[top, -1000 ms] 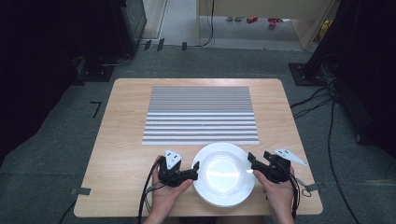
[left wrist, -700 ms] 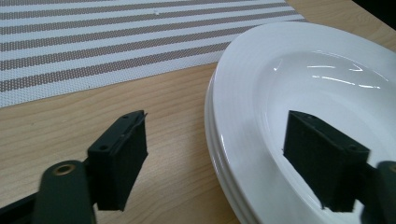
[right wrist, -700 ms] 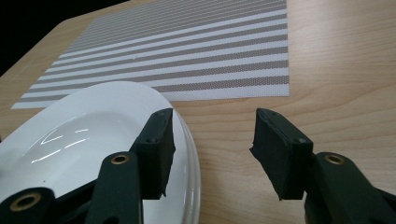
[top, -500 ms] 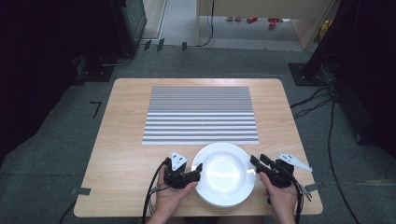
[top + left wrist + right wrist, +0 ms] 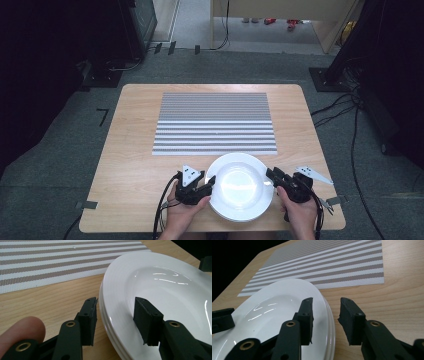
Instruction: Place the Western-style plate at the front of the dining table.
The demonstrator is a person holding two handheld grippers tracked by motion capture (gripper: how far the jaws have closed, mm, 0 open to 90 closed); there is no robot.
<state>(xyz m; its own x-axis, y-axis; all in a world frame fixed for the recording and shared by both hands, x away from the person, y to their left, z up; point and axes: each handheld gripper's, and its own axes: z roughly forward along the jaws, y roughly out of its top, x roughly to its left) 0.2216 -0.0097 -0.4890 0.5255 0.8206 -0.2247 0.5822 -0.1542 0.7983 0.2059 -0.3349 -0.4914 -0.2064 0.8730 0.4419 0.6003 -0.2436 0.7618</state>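
A white plate is seen at the near edge of the wooden worktop, just in front of a grey-and-white striped placemat. In the 2 gripper views the rim is seen as layered, so it appears to be a stack of plates, though the count cannot be told.

The left tool is held at the plate's left rim. In the left gripper view, the left tool is placed astride the rim: 1 jaw stands outside over the bare wood, the other inside over the white bowl of the plate. Its jaws have just been closing, with the rim between them; a gap is still seen on both sides, so the rim is not yet clamped.

The right tool is held at the plate's right rim. In the right gripper view, the right tool is likewise set astride the rim of the plate, 1 jaw over the bowl and 1 over the wood. Its jaws have also just been closing, and no pad is seen pressed against the rim.

The placemat is left bare beyond the plate.
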